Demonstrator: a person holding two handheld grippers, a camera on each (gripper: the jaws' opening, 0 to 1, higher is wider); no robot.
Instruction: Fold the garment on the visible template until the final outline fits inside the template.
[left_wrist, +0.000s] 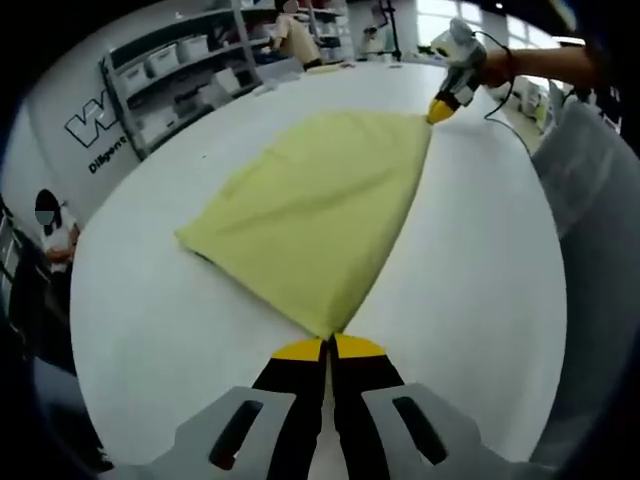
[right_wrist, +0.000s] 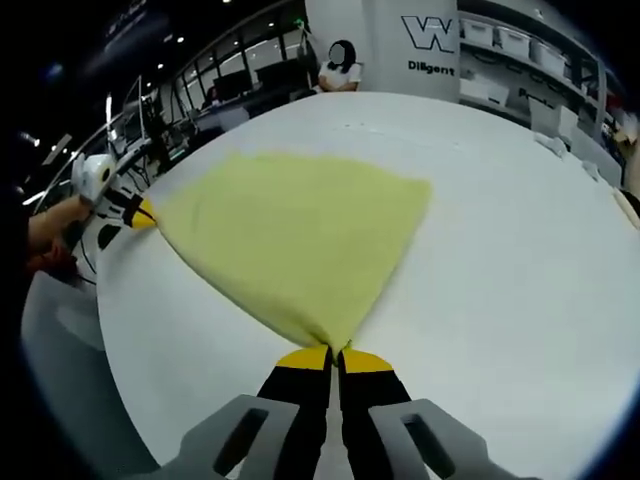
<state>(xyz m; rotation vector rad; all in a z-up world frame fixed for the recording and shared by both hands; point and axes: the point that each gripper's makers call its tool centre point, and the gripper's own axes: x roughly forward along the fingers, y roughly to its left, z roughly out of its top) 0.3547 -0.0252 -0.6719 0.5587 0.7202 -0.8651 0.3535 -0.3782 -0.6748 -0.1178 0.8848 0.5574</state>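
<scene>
A pale yellow garment (left_wrist: 320, 205) lies spread on the white table (left_wrist: 480, 280), stretched taut between two pinched corners. My left gripper (left_wrist: 329, 343) is shut on its near corner in the left gripper view; the same gripper (right_wrist: 146, 213) appears at the left of the right gripper view, held by a hand. My right gripper (right_wrist: 334, 352) is shut on the opposite corner of the garment (right_wrist: 300, 235), and it shows far off in the left gripper view (left_wrist: 438, 110). I can make out no template outline on the table.
Shelving with bins (left_wrist: 175, 75) lines the wall beyond the table. A person (left_wrist: 55, 235) sits by the table's edge, also seen past the far edge as a person (right_wrist: 343, 62). The table edge curves close on the right (left_wrist: 560, 330).
</scene>
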